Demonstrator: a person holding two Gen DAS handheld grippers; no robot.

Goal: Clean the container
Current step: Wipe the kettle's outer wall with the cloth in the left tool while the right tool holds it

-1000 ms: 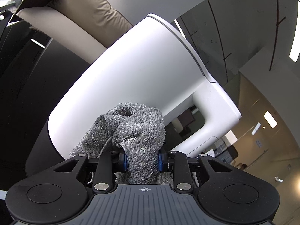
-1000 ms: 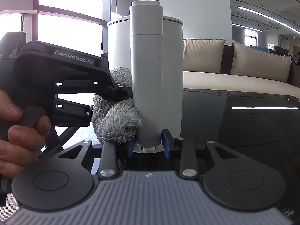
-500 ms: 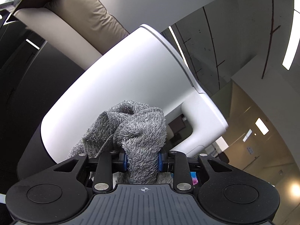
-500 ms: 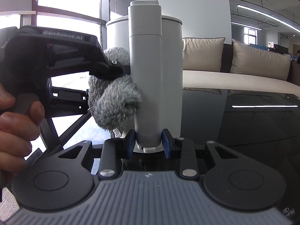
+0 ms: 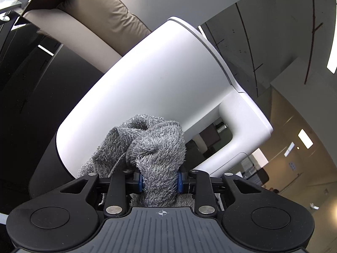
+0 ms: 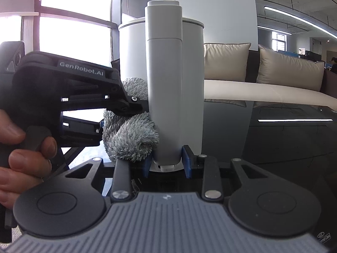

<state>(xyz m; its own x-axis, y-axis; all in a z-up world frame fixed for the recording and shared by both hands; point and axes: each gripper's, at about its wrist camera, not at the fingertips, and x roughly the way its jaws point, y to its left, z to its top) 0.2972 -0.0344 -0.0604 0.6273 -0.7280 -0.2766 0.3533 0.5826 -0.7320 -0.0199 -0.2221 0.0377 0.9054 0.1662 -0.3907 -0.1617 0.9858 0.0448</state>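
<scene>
One white container (image 6: 164, 84), one grey cloth (image 6: 130, 139), two grippers (image 6: 167, 164) (image 5: 160, 182), two beige cushions (image 6: 227, 61) (image 6: 288, 67), one hand (image 6: 23, 158).

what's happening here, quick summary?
A person is wiping a white kettle with handheld tongs. The right tongs are shut on the foot of the kettle's handle, steadying it on the dark table. The left tongs are shut on a grey cloth, pressed against the kettle's side.
</scene>
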